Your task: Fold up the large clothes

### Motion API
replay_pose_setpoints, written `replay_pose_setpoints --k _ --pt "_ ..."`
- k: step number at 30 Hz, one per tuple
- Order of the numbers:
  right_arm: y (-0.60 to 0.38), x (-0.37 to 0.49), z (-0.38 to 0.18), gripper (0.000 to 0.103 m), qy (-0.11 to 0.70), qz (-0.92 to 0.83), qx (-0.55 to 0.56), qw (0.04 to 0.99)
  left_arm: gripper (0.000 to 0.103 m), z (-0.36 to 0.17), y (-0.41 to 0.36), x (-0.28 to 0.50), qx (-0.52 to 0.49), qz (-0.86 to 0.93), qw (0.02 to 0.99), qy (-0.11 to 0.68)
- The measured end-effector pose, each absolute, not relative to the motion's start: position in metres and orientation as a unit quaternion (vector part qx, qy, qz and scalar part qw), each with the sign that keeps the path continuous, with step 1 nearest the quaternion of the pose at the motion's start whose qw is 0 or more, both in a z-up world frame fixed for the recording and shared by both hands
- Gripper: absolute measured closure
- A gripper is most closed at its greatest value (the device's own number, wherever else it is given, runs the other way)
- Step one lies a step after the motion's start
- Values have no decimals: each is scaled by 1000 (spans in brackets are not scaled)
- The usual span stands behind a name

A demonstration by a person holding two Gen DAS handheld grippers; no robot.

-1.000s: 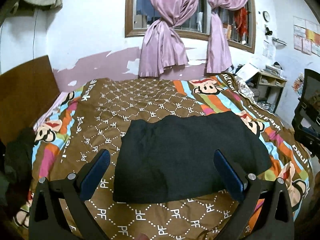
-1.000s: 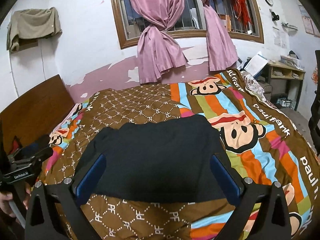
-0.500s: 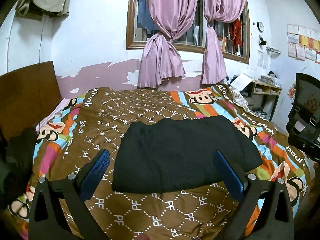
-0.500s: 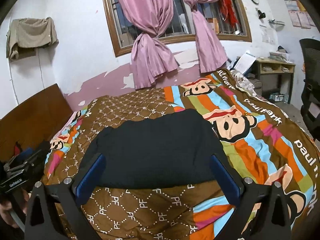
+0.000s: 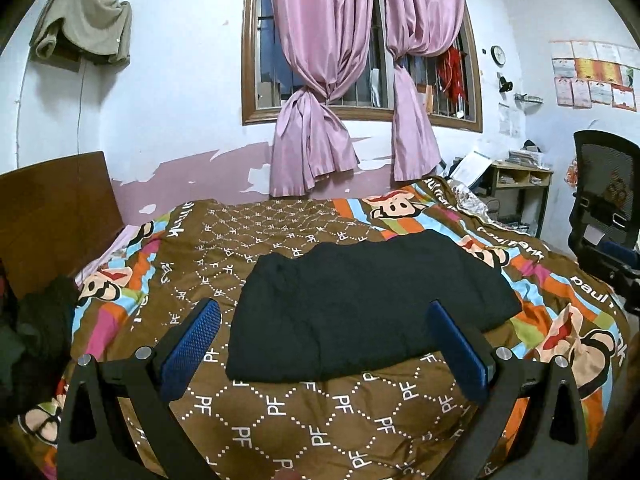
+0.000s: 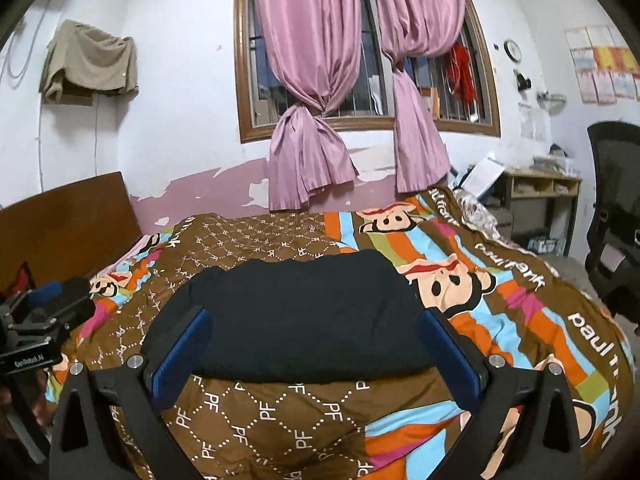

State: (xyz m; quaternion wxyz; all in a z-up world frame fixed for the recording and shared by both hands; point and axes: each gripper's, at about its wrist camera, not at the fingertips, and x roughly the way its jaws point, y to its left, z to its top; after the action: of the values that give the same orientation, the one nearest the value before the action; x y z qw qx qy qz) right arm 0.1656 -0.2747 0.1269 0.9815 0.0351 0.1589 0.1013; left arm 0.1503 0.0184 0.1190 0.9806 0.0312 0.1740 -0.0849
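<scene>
Both grippers have drawn back and risen since a second ago, so more wall and window show above the bed. On the bed's quilted brown cover [image 5: 304, 400] — diamond-stitched, with cartoon-monkey stripes — lies the black garment [image 5: 360, 304], folded into a soft, roughly rectangular slab, matte and faintly creased. Short of the garment's near edge hover the left gripper [image 5: 324, 344] and right gripper [image 6: 316, 356], each with jaws spread wide and holding nothing — blue pads [image 5: 192, 348] finely ribbed.

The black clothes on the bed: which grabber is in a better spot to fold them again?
Probably the right gripper: the black garment lies straight ahead between its open fingers. From the left gripper, also open, the garment stretches off rightward.
</scene>
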Motion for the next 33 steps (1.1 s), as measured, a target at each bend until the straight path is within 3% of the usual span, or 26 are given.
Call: replay_pose_setpoints --k 19,33 --pt "-233 120 77 0 155 126 -16 980 1 69 35 92 14 -47 985 167" --pt "-250 135 39 0 213 109 -3 971 1 27 31 111 -10 -39 968 248"
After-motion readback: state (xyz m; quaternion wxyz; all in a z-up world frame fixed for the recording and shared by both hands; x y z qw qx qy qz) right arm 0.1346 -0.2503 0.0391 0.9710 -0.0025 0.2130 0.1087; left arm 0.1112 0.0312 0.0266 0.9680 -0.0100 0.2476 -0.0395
